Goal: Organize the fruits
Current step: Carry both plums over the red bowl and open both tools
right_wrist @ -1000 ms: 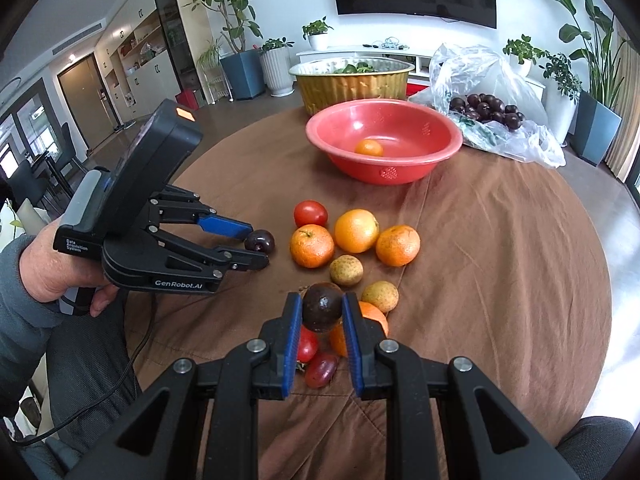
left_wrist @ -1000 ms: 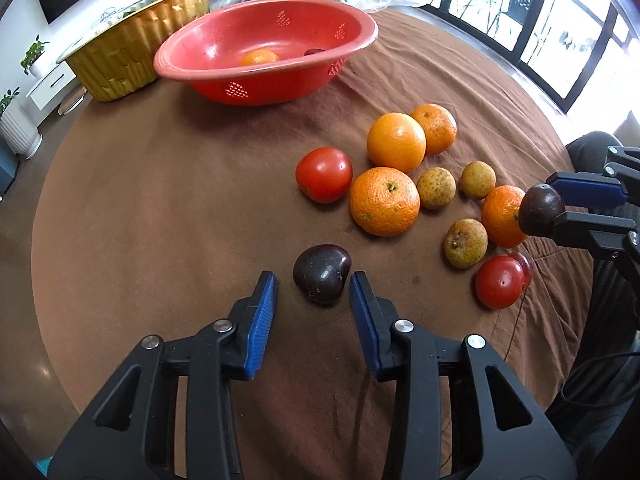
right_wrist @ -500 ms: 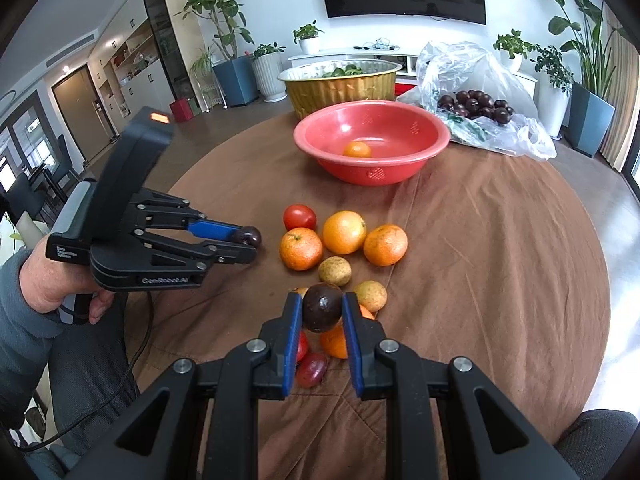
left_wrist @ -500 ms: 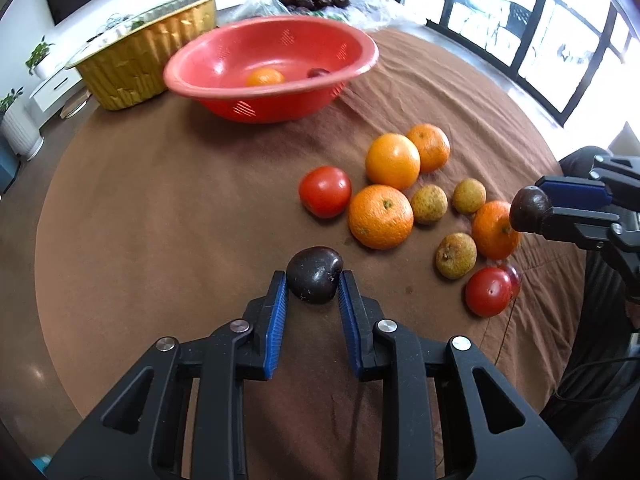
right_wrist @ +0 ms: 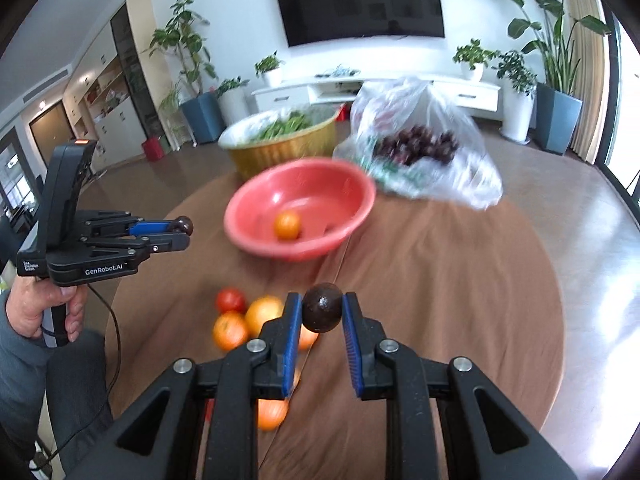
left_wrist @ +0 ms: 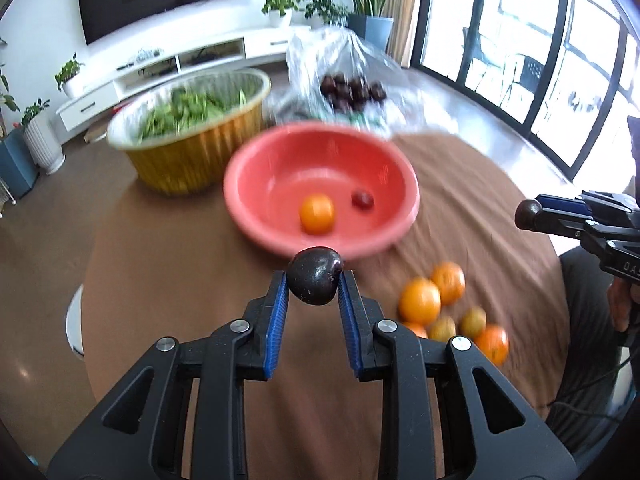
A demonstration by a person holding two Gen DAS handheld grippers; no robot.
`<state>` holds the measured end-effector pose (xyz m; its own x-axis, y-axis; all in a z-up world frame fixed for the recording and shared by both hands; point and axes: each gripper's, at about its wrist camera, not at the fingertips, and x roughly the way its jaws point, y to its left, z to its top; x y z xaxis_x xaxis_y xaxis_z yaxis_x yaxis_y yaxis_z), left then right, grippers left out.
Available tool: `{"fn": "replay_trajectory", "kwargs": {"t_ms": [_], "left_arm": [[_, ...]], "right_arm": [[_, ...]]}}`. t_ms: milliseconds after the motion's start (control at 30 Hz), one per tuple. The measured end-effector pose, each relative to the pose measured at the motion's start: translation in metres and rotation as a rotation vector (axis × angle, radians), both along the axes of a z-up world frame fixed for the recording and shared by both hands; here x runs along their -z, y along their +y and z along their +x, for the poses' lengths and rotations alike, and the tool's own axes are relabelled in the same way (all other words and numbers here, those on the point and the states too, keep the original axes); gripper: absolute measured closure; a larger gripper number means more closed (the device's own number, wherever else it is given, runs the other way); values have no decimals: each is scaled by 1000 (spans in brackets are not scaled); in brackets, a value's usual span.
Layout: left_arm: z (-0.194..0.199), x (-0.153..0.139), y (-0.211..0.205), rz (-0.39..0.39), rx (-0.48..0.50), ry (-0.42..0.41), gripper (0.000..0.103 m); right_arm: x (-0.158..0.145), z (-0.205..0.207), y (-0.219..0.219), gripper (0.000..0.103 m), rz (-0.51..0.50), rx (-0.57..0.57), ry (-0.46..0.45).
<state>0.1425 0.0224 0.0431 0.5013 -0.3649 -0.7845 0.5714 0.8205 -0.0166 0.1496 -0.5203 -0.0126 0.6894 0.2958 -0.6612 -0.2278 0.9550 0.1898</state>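
Lifted off the table, both tools (left point(left_wrist: 313, 294), right point(right_wrist: 321, 314)) clench dark plums point(left_wrist: 315, 281) near the red bowl point(left_wrist: 256, 216)

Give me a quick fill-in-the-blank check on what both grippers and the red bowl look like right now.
1. The left gripper is shut on a dark ____.
2. The right gripper holds a dark round fruit ____ the table.
3. The red bowl holds one small dark red fruit and one ____.

Missing words: plum; above; orange
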Motion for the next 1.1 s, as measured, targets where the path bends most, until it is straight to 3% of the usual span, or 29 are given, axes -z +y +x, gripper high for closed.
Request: {"fn": "replay_trajectory", "kwargs": {"t_ms": [233,467,667,1100], "left_arm": [[74,-9,-30,-8,-26,-9,79],[124,22,-43,-27,-54,45,79],[132,55,-50,-15,-19,79,79],[134,71,-59,3,8,79,79]], "right_arm": [[-27,56,1,80,14,-15,-34],[-13,124,21,80,20,-59,41],[16,163,37,80,2,-63,109],[59,205,58,80,-59,-68,208]]}}
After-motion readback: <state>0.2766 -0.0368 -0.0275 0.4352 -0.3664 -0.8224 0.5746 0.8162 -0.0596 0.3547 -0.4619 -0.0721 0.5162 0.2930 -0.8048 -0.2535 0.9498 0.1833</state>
